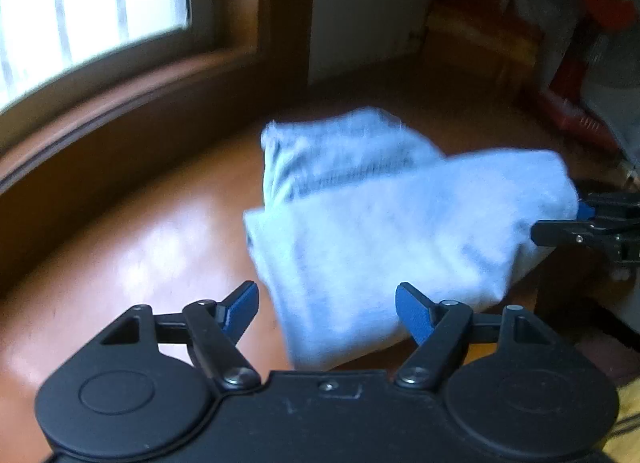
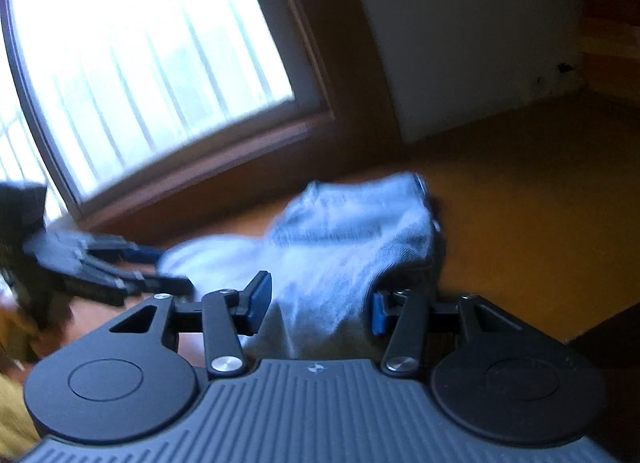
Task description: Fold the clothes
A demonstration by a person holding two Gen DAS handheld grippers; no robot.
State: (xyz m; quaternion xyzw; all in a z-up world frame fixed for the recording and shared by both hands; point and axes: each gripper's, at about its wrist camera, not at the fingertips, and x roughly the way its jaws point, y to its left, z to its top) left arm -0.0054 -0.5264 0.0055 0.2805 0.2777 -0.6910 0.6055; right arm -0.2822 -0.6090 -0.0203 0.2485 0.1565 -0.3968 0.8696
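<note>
Pale blue cloth point(image 1: 384, 223) lies doubled over in bundle on brown table point(image 1: 152, 247), near window point(image 1: 92, 3). Left gripper point(image 1: 326, 305) fingers spread, nothing held, at near edge. Right gripper point(image 2: 318, 301) fingers spread, cloth between them. Soft, light, limp knit; best hold looks like corners or folded edge.

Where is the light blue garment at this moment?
The garment lies bunched on the brown table below the window, just ahead of the open left gripper, with the right gripper at its right edge.
</note>
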